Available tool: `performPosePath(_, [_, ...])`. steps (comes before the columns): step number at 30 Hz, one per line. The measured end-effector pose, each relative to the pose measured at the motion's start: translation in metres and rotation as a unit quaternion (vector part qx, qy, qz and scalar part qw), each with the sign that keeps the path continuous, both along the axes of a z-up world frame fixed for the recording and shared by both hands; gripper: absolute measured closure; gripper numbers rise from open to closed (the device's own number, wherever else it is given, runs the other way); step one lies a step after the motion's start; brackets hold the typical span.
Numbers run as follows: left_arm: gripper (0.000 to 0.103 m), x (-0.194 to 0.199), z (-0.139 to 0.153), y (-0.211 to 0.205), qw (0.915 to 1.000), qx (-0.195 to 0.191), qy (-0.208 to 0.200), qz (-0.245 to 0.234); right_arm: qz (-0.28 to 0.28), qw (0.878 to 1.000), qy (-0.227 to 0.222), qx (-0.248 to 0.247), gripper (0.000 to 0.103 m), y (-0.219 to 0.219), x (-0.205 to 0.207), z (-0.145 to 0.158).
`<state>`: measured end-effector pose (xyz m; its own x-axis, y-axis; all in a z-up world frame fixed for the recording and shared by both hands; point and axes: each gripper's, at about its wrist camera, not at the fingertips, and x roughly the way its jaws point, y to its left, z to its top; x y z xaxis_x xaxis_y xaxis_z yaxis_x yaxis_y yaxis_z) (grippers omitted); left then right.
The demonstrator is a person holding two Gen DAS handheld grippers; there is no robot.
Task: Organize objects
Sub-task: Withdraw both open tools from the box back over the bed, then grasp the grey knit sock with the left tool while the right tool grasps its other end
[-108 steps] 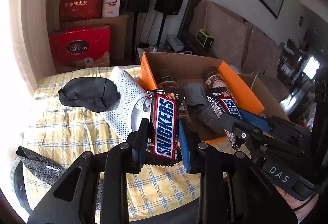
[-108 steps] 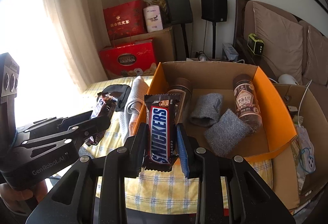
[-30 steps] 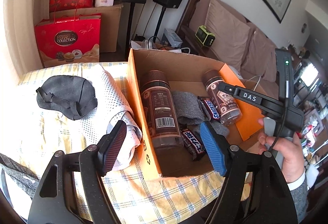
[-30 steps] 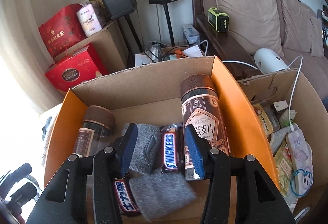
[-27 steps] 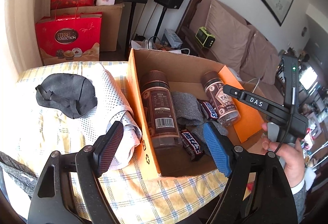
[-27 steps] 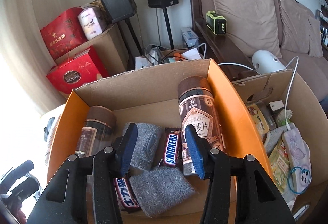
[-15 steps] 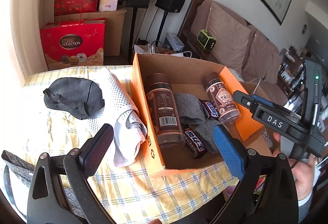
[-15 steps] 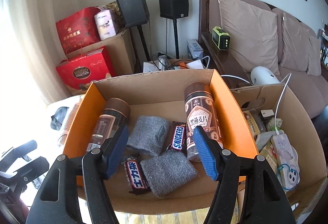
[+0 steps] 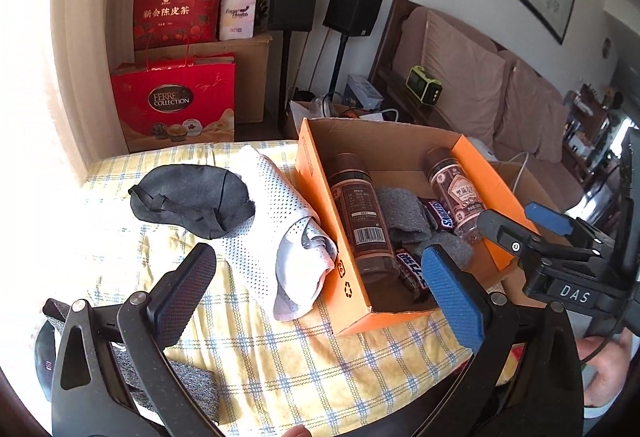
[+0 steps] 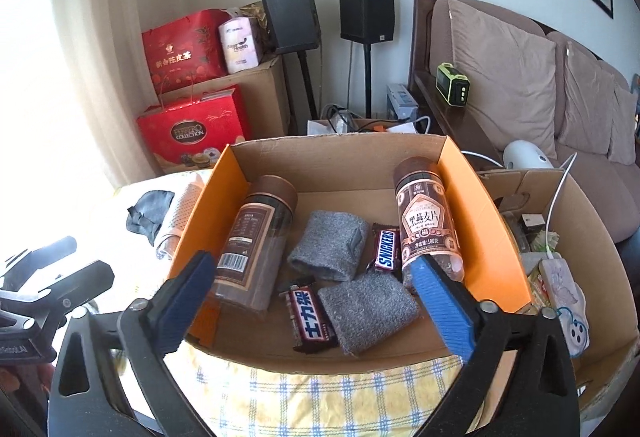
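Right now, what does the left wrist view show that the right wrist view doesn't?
Only left wrist: the grey cloth at the table's near edge, and the whole white mesh garment. Only right wrist: the second open carton beside the orange box. Both: orange box, two jars, Snickers bar, black eye mask, open jaws.

Matt cardboard box (image 10: 472, 193), glossy Snickers wrapper (image 10: 387, 245), rough grey cloths (image 10: 330, 245) (knitted-looking).

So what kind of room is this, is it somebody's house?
Most likely a living room in a home. There is a sofa with cushions, two speakers on stands by the wall, and gift bags stacked on a carton. The box being filled sits on a checked cloth.
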<state>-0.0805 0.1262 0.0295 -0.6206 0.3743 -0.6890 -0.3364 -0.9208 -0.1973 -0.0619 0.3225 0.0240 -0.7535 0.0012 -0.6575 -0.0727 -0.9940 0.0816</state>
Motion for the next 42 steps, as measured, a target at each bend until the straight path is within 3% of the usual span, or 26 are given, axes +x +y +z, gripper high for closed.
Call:
performPosePath(25, [0.000, 0.023, 0.005, -0.067, 0.9990, -0.020, 0.015, 0.038, 0.040, 0.999, 0.015, 0.005, 0.000, -0.063, 0.029, 0.012])
performPosePath(34, [0.000, 0.027, 0.004, -0.124, 0.9968, -0.017, 0.010, 0.077, 0.080, 0.997, 0.012, 0.009, 0.000, -0.104, 0.032, 0.012])
performPosePath(42, [0.000, 0.025, -0.026, -0.189, 0.9911, -0.015, -0.024, 0.130, 0.122, 0.993, 0.007, 0.005, 0.000, -0.138, 0.033, 0.000])
